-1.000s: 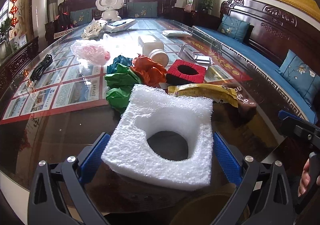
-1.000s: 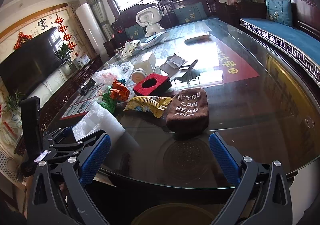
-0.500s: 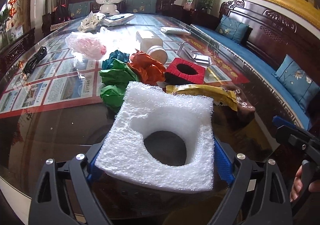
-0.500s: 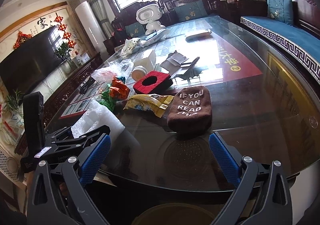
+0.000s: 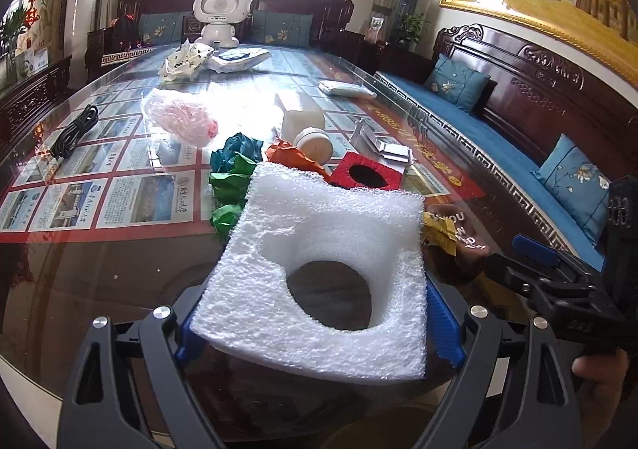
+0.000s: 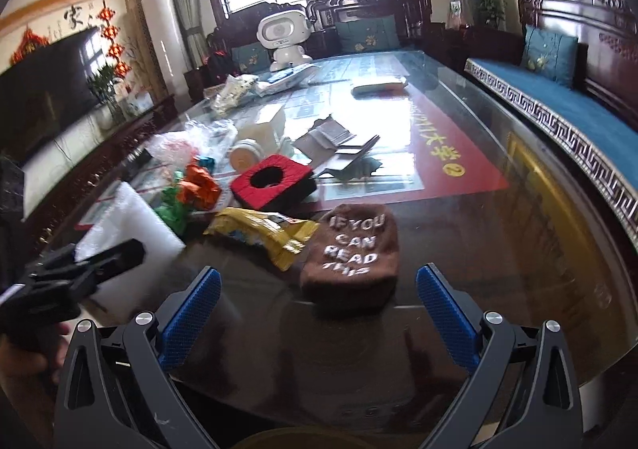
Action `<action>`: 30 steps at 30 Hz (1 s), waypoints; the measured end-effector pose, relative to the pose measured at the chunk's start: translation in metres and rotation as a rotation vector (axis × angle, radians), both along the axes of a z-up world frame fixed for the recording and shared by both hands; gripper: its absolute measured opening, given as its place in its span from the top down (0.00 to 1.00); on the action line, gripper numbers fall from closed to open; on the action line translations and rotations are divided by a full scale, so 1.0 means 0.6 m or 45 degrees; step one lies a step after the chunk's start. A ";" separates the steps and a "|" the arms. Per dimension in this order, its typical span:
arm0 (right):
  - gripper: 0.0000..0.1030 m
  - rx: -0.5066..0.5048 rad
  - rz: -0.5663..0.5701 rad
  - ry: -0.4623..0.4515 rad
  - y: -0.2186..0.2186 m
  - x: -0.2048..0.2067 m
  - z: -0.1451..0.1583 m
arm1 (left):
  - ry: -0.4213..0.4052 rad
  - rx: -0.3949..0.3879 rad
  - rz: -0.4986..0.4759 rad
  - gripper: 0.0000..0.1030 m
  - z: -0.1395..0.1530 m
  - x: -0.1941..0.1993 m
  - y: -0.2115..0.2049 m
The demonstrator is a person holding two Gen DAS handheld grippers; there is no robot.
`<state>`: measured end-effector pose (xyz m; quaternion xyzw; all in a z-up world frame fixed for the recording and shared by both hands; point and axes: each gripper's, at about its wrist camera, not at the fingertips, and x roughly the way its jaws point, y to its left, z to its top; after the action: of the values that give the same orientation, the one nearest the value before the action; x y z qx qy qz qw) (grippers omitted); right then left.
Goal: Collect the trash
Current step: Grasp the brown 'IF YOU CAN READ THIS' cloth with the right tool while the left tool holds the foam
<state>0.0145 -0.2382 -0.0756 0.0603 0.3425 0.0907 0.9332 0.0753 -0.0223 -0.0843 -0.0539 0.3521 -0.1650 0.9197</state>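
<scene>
My left gripper [image 5: 319, 323] is shut on a white foam sheet [image 5: 319, 249] with a round hole, holding it lifted and tilted above the glass table's near edge. The foam sheet also shows in the right wrist view [image 6: 127, 217]. My right gripper [image 6: 317, 313] is open and empty, just short of a brown cloth [image 6: 353, 249] printed "IF YOU CAN READ THIS". A yellow wrapper [image 6: 263, 231], a red box with a hole [image 6: 273, 186], and crumpled green paper [image 5: 229, 186] and orange paper [image 6: 199, 184] lie beyond.
A pink plastic bag [image 5: 183, 120], a white jar [image 5: 315, 142], grey cards [image 6: 339, 142], a black cable [image 5: 73, 130] and a white toy robot [image 5: 219, 14] are farther back. A blue-cushioned wooden sofa [image 5: 498, 146] runs along the right of the glass table [image 6: 498, 249].
My left gripper closed on the foam sheet and lifted it, tilting it up. My right gripper moved forward toward the brown cloth.
</scene>
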 end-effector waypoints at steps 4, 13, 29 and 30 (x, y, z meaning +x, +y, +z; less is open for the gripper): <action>0.09 -0.011 -0.012 0.034 -0.002 0.010 -0.014 | -0.003 -0.012 -0.010 0.15 0.001 0.004 -0.002; 0.25 -0.081 -0.040 0.094 -0.011 0.032 -0.036 | 0.010 -0.049 -0.018 0.15 0.001 0.013 0.000; 0.83 0.045 -0.033 0.067 -0.040 0.026 -0.033 | 0.009 -0.049 -0.011 0.15 0.004 0.009 0.003; 0.83 0.058 -0.036 0.059 -0.043 0.021 -0.030 | 0.008 -0.050 -0.011 0.15 0.005 0.007 0.003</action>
<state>0.0274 -0.2637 -0.0936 0.0885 0.3608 0.0839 0.9246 0.0797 -0.0205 -0.0814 -0.0708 0.3518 -0.1756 0.9167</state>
